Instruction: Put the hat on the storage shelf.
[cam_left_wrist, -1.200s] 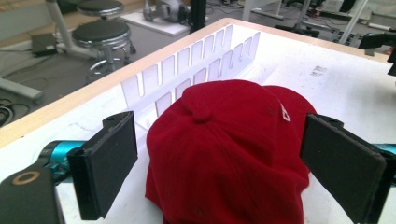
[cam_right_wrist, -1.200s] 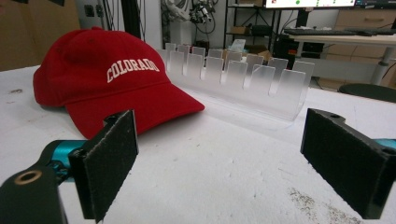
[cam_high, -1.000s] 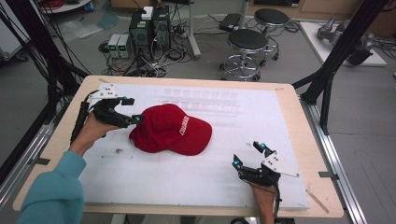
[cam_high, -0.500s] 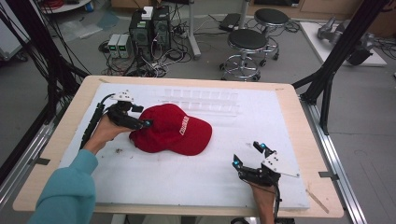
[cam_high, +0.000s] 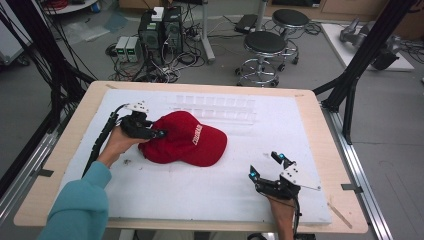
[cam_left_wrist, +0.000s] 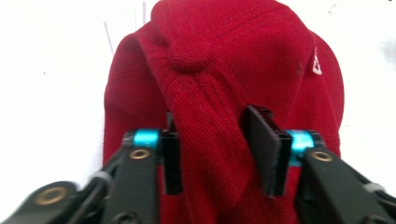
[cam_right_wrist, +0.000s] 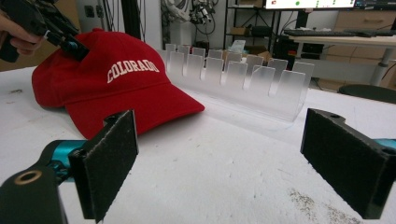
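White table (cam_high: 200, 200): clear rack (cam_high: 215, 106) behind red cap (cam_high: 187, 147).

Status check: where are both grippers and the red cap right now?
Left gripper just closed, pinching a fold of the red cap at its back. Right gripper open, resting on the table, clear of the cap. Clear plastic rack behind the cap; nothing blocking.
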